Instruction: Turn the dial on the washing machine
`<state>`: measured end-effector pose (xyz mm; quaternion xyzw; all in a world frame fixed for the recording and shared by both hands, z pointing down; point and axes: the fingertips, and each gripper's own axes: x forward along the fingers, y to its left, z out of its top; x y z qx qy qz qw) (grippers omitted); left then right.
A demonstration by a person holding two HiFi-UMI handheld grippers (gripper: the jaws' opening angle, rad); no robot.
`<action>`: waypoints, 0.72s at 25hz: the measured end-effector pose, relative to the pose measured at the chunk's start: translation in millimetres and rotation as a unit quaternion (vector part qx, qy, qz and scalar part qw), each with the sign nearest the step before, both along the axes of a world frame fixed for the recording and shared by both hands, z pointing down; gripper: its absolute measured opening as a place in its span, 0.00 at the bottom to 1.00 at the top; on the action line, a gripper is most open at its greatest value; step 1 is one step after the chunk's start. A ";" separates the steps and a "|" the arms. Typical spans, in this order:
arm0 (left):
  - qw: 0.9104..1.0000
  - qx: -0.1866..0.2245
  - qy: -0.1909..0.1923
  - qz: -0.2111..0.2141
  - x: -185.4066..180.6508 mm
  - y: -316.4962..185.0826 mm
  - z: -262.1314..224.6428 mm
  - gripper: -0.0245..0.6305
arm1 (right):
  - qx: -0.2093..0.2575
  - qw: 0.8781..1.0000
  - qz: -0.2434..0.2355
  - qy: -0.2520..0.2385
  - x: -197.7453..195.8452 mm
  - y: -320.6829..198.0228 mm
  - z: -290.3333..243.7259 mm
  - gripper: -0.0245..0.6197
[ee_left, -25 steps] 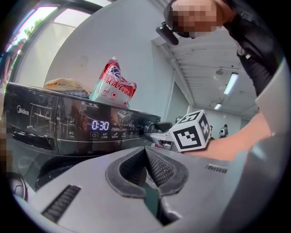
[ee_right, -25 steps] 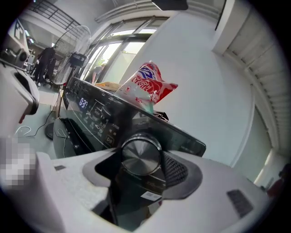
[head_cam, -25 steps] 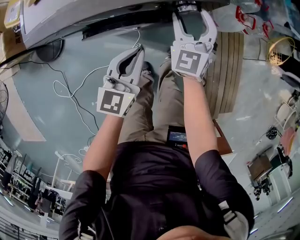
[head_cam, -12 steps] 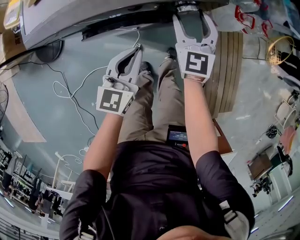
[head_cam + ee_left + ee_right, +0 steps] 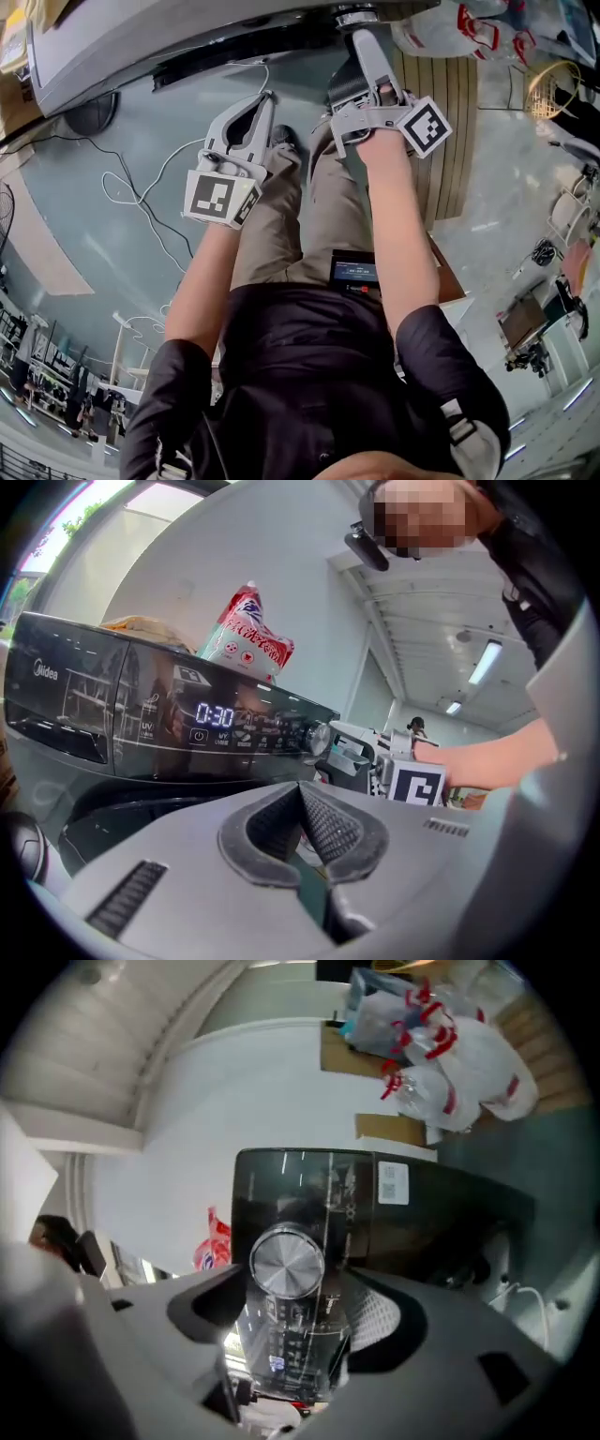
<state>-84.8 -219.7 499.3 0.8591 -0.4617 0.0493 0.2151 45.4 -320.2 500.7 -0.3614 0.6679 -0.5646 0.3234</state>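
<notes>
The washing machine's dark control panel (image 5: 141,719) shows a lit display. Its round silver dial (image 5: 288,1260) sits at the panel's end, also visible as the dial (image 5: 321,738) and the dial (image 5: 356,15). My right gripper (image 5: 292,1321) is right at the dial, rolled onto its side. Its jaws are opening, the dial stands in the wide gap, and neither pad presses on it. In the head view the right gripper (image 5: 362,37) appears edge-on under the panel. My left gripper (image 5: 302,803) is shut on nothing; the left gripper (image 5: 264,97) hangs back, left of the dial.
A red-and-white bag (image 5: 246,635) lies on top of the machine. White plastic bags (image 5: 441,28) and a wooden slatted board (image 5: 455,131) are to the right. White and black cables (image 5: 141,178) trail over the floor, and the person's legs are below the grippers.
The right gripper has rolled about its own axis at the dial, so its marker cube now faces right. The left gripper has shifted slightly left.
</notes>
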 end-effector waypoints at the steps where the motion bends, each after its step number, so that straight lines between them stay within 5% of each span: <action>1: 1.000 -0.004 0.001 -0.001 -1.1 -0.2 1.9 0.03 | -0.015 0.999 0.011 -0.032 1.1 -1.6 2.4 0.51; 7: 1.000 -0.021 0.015 -0.009 -6.8 -1.8 7.4 0.03 | -0.050 0.990 0.048 -0.125 8.4 -9.6 8.6 0.55; 18: 1.000 -0.021 0.019 -0.014 -6.6 -3.7 5.1 0.03 | -0.033 0.990 0.047 -0.129 8.1 -22.2 -5.6 0.55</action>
